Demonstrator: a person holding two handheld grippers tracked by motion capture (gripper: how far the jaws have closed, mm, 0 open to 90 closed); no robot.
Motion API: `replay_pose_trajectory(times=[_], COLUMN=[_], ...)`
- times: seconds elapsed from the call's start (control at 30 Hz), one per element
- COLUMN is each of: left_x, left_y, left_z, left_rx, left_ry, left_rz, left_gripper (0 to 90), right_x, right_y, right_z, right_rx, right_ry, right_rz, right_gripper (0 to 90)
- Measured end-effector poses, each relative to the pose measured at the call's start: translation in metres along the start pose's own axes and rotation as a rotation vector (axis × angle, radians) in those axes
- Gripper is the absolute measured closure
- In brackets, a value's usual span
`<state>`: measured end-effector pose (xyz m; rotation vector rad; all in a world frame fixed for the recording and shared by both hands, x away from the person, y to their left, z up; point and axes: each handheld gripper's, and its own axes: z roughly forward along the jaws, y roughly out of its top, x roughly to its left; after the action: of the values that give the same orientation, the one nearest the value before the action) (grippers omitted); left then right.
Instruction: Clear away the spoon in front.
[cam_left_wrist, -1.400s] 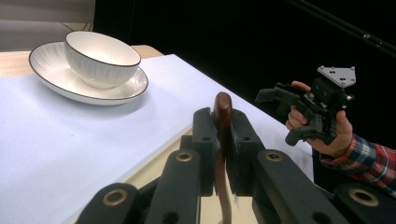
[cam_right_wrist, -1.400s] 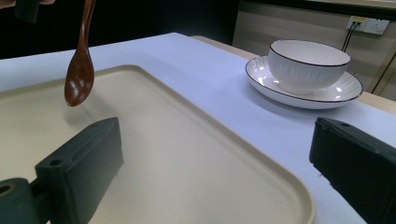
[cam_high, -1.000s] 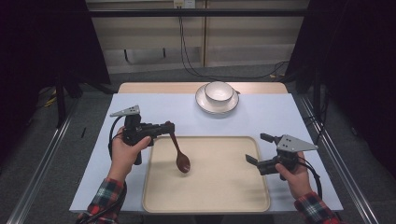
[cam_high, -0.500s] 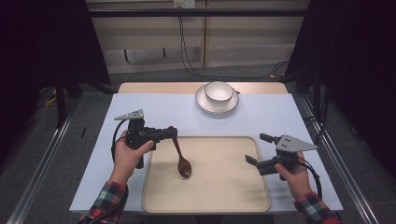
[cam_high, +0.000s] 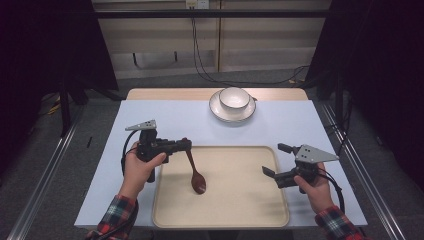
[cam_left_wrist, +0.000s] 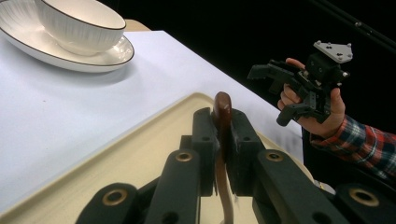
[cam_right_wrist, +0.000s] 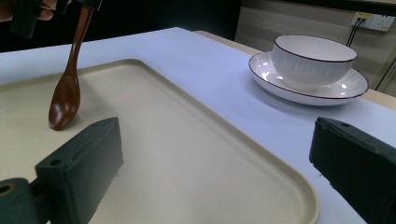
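Gripping the top of a brown wooden spoon's handle, the left gripper has its jaws clamped tight on it at the near-left corner of the beige tray. The spoon hangs tilted, handle up and bowl down, its dark bowl over the left part of the tray floor; in the right gripper view the bowl's tip looks to be touching the tray or just above it, and I cannot tell which. Apart from the spoon, the tray carries nothing.

The right gripper hovers at the tray's right rim with its jaws spread wide, nothing between them.

Well beyond the tray, toward the far edge of the pale blue table cover, a white ribbed bowl with a dark rim line sits in the middle of a matching white saucer. From here the bowl's inside looks bare white.
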<state>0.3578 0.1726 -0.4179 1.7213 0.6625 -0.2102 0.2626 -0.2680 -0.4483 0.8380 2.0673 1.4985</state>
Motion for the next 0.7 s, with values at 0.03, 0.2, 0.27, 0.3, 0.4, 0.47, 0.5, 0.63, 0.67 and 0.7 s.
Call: replay_pose_trajectory(times=[0.03,0.2,0.27,0.3,0.4,0.47,0.5,0.63,0.67,0.7], left_x=[0.000,-0.001,-0.001,-0.001,-0.002,-0.001,-0.001,0.001,0.001,0.000], left_y=[-0.001,-0.002,-0.002,-0.003,-0.003,-0.004,-0.004,-0.006,-0.006,-0.007], left_z=[0.001,0.004,0.005,0.005,0.007,0.008,0.008,0.009,0.010,0.011], left_rx=[-0.001,0.028,0.033,0.034,0.041,0.048,0.049,0.057,0.062,0.061], left_ry=[0.003,0.013,0.008,0.009,0.015,0.024,0.026,0.034,0.036,0.039], left_rz=[-0.001,0.015,0.019,0.021,0.028,0.034,0.035,0.048,0.050,0.043], left_gripper=[83.0,80.6,80.5,79.8,79.3,78.8,78.7,78.2,78.2,77.9], right_x=[0.000,0.000,0.000,0.000,0.001,0.000,0.000,0.000,0.000,0.000], right_y=[0.000,0.000,0.000,0.000,0.000,0.000,0.000,0.000,0.000,0.000], right_z=[0.000,0.000,0.000,0.000,0.000,0.001,0.001,0.001,0.001,0.000], right_rx=[0.000,0.003,0.001,0.001,0.002,0.001,0.002,0.000,-0.002,0.000], right_ry=[0.000,-0.002,0.003,0.002,0.001,0.004,0.003,0.002,0.002,0.000], right_rz=[0.000,-0.003,-0.001,-0.002,-0.001,-0.003,-0.002,-0.001,-0.004,-0.001], right_gripper=[2.4,2.4,2.4,2.4,2.4,2.4,2.4,2.4,2.4,2.4])
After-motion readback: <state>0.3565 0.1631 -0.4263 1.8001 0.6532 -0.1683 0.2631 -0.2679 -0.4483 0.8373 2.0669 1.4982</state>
